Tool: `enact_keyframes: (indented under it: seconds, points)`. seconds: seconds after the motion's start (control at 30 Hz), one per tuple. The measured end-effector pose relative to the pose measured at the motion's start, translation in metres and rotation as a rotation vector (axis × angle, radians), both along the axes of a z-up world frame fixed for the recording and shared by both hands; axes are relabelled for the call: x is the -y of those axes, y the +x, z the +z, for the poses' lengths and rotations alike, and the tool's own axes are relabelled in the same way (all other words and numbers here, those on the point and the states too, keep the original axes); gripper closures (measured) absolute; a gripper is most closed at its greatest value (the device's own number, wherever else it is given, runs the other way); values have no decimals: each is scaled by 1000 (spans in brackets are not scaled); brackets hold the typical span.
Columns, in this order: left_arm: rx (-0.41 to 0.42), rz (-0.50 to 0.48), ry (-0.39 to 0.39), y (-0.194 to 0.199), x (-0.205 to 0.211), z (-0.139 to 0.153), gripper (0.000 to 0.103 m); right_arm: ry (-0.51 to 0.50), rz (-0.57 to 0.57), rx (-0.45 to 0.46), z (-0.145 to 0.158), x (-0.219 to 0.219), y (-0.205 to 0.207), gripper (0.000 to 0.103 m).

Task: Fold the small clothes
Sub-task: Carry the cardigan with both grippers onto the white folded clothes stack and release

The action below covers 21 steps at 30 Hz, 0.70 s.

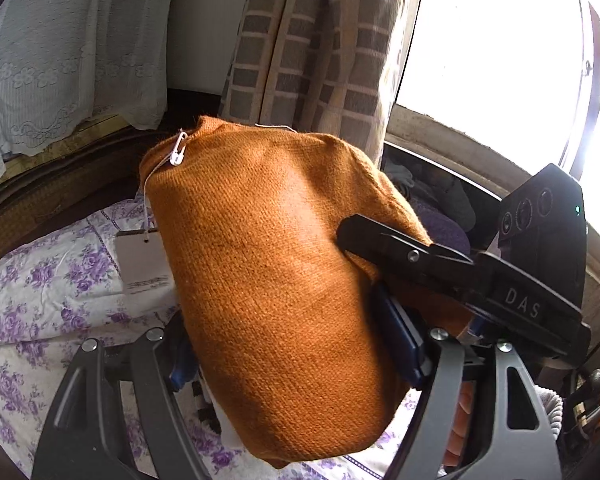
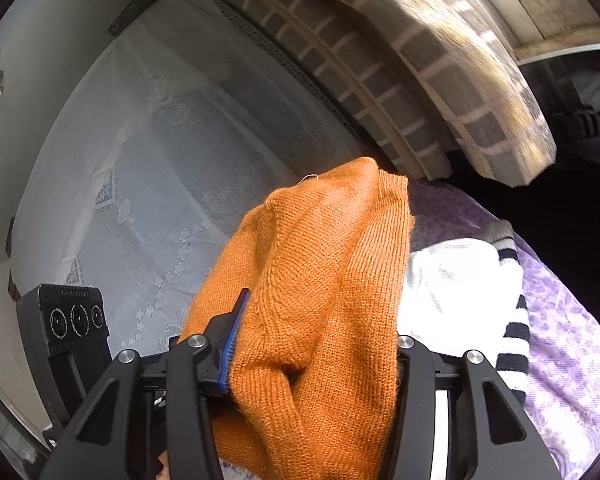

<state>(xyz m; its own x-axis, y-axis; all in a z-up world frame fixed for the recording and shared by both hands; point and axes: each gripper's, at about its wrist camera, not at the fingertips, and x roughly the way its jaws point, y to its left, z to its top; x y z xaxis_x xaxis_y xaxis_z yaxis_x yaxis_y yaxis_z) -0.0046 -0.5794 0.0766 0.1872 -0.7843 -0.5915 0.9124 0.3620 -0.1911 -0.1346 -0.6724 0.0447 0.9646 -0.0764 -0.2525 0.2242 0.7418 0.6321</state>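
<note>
I am clenching my left gripper (image 1: 300,364) on the orange knit garment (image 1: 284,280), which is bulging up between its blue pads (image 1: 400,344) and covering most of that view; only the right pad is showing clearly. My right gripper (image 2: 312,352) is gripping the same garment, and there just one blue pad (image 2: 232,344) is peeking out at the left, the other being buried under the wool. In the left view the right gripper is pressing in from the side. A safety pin (image 1: 179,149) is holding a thread with a paper tag (image 1: 142,260) dangling behind the knit. Beneath, the floral bedsheet (image 1: 40,280) is partly hidden. A white striped garment (image 2: 476,292) is lying half concealed; the checked curtain (image 2: 440,80) is blurring.
</note>
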Motion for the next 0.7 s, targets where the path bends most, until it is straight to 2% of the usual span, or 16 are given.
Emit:
enact_keyframes:
  seconds: [0.1, 0.17, 0.23, 0.27, 0.3, 0.37, 0.4, 0.5, 0.63, 0.7]
  points:
    - [-18, 6, 19, 6, 8, -13, 28, 15, -12, -35, -10, 8, 6, 54]
    - [-38, 37, 64, 15, 15, -31, 18, 51, -22, -84, -23, 14, 13, 54]
    - [-17, 85, 101, 21, 20, -49, 6, 70, -37, -140, -39, 22, 20, 54]
    - [-8, 98, 121, 23, 23, -58, 4, 81, -37, -150, -48, 27, 24, 54]
    - [-26, 96, 127, 27, 24, -69, 4, 79, -40, -152, -52, 28, 25, 54]
    - [-120, 84, 93, 36, 22, -81, 4, 48, -55, -163, -53, 25, 26, 54]
    - [-134, 82, 86, 38, 22, -83, 4, 44, -58, -161, -54, 24, 26, 54]
    - [-102, 84, 70, 36, 21, -88, 4, 28, -64, -156, -56, 21, 25, 55]
    - [-137, 88, 50, 39, 18, -91, 4, 2, -86, -143, -56, 15, 23, 54]
    - [-134, 102, 45, 36, 14, -88, 4, -26, -97, -115, -54, 6, 20, 51]
